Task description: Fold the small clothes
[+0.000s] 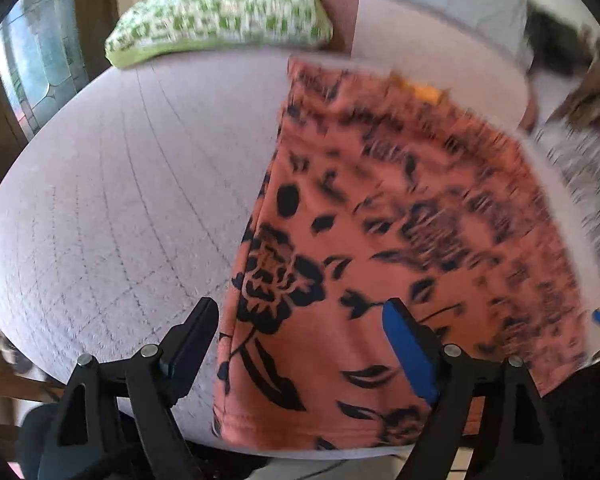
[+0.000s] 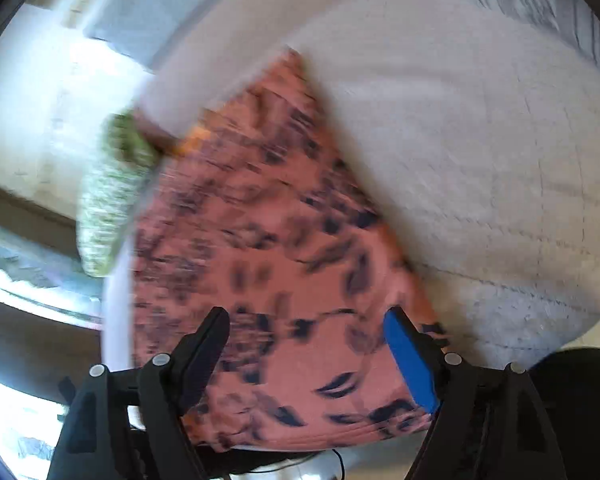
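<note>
An orange garment [image 1: 380,220] with a black flower print lies flat on the white quilted table [image 1: 120,200]. My left gripper [image 1: 300,320] is open above the garment's near left edge, holding nothing. The garment shows blurred in the right wrist view [image 2: 260,240], on the same table [image 2: 480,140]. My right gripper [image 2: 308,324] is open above the garment's near end, holding nothing. A small orange tag [image 1: 422,90] shows at the garment's far end.
A folded green-and-white checked cloth [image 1: 220,20] lies at the table's far edge, also in the right wrist view [image 2: 112,196]. A grey striped fabric [image 1: 580,176] lies at the right. A window [image 1: 36,60] is at the left.
</note>
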Action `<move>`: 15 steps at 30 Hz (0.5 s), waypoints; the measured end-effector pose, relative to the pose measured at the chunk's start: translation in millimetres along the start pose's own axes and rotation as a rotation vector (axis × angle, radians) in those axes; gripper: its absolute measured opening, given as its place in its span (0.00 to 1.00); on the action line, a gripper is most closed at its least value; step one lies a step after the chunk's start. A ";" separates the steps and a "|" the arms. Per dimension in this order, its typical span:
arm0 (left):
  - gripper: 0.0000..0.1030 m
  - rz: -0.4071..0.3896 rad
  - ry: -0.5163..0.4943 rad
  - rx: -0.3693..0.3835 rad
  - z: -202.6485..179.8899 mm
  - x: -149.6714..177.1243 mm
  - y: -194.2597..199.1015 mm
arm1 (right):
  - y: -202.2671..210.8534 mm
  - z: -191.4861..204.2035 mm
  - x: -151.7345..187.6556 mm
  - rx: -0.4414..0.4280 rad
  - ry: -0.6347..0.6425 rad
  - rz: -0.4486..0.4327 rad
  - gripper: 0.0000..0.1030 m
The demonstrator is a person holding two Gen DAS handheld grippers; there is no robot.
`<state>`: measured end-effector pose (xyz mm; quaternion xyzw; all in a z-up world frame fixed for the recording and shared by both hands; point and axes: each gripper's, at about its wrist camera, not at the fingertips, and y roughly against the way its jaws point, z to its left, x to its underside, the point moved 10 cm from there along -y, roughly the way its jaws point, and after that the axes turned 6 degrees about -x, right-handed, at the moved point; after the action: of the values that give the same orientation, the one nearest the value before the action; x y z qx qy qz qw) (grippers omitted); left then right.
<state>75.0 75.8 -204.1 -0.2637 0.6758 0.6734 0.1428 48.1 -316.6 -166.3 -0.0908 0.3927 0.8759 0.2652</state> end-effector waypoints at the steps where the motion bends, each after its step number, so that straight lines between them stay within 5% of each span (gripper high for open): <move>1: 0.82 -0.004 0.008 0.012 0.8 2.0 2.8 | -0.9 -1.1 4.4 -0.006 0.016 0.003 0.85; 4: 0.82 0.124 0.023 -0.040 13.4 28.1 -16.6 | -18.9 -50.0 31.1 0.080 -0.162 0.109 0.86; 5: 0.81 0.127 0.048 -0.030 18.5 31.2 -13.3 | -11.4 -47.0 26.5 0.043 -0.172 0.065 0.85; 9: 0.82 0.003 0.145 0.070 29.2 25.2 25.7 | 28.2 -31.4 4.8 0.058 -0.037 -0.046 0.85; 15: 0.82 0.098 0.252 0.185 40.3 47.5 18.6 | 7.4 -63.2 27.0 0.178 -0.002 0.117 0.83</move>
<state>19.3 106.8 -216.7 -0.2985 0.7595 0.5760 0.0479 18.2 -356.6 -214.2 -0.0430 0.4734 0.8515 0.2213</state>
